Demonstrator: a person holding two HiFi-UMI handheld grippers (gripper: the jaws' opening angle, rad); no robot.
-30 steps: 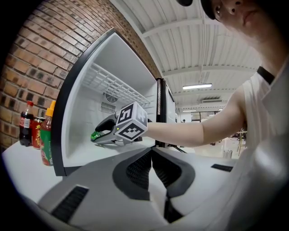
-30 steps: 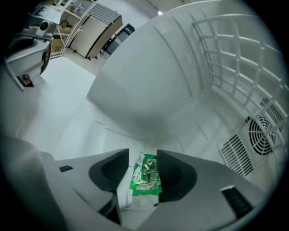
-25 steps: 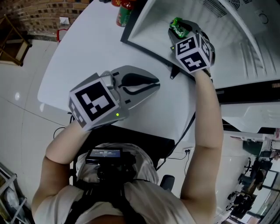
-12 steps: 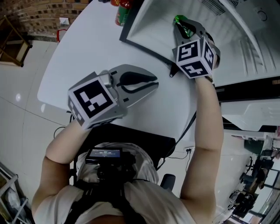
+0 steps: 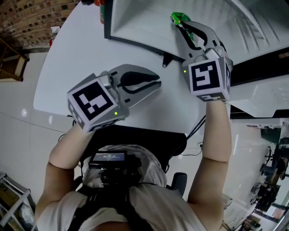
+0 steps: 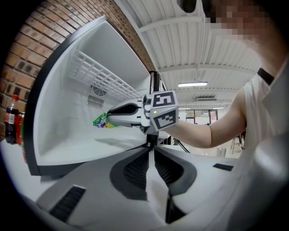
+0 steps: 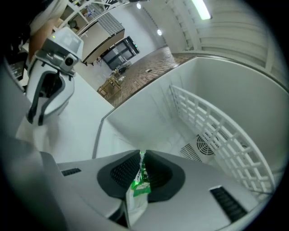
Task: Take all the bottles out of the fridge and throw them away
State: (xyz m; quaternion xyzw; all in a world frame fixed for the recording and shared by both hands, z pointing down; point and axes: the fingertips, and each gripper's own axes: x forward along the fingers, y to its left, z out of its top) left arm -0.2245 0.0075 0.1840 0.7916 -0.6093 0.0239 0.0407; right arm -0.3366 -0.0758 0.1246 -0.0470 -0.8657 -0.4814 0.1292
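Two grippers, and one green packet pinched in my right.
My right gripper (image 7: 141, 157) has just been closing its jaws and clamps a flat green packet (image 7: 137, 191), held inside the open white fridge (image 5: 135, 25) at the top of the head view. My left gripper (image 5: 155, 84) hovers empty, jaws pressed together, over the white table (image 5: 76, 63) at centre left. The bottles (image 5: 100, 5) stand at the upper left, beside the fridge.

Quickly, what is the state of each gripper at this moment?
Left gripper: closed, empty.
Right gripper: jaws have just been closing on a green packet; now holding it.
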